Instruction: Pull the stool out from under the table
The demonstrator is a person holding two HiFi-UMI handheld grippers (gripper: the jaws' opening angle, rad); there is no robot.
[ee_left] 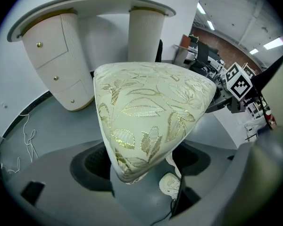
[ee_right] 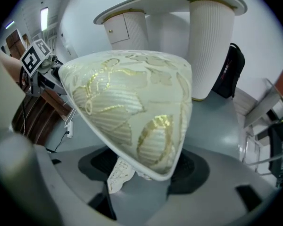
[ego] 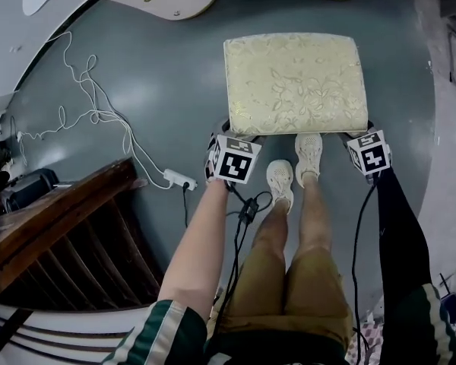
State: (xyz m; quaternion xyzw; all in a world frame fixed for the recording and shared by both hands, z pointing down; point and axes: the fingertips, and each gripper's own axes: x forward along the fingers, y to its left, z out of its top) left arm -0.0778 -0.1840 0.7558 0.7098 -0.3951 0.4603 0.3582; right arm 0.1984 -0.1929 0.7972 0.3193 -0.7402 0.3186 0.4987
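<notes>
No words, numbers or brand names can be read. The left cube (ego: 234,160) and right cube (ego: 369,152) show only black-and-white square patterns.

Lab-like workroom — ceiling strip lights (ee_left: 275,43), cluttered desks (ee_left: 203,55), loose cable (ego: 99,113) (power strip (ego: 179,179) too) on grey floor (ego: 163,67)

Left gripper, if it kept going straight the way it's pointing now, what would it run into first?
The stool's gold-patterned cushion. Its near corner sits between the jaws of the left gripper, so it would likely press into that corner at once.
</notes>
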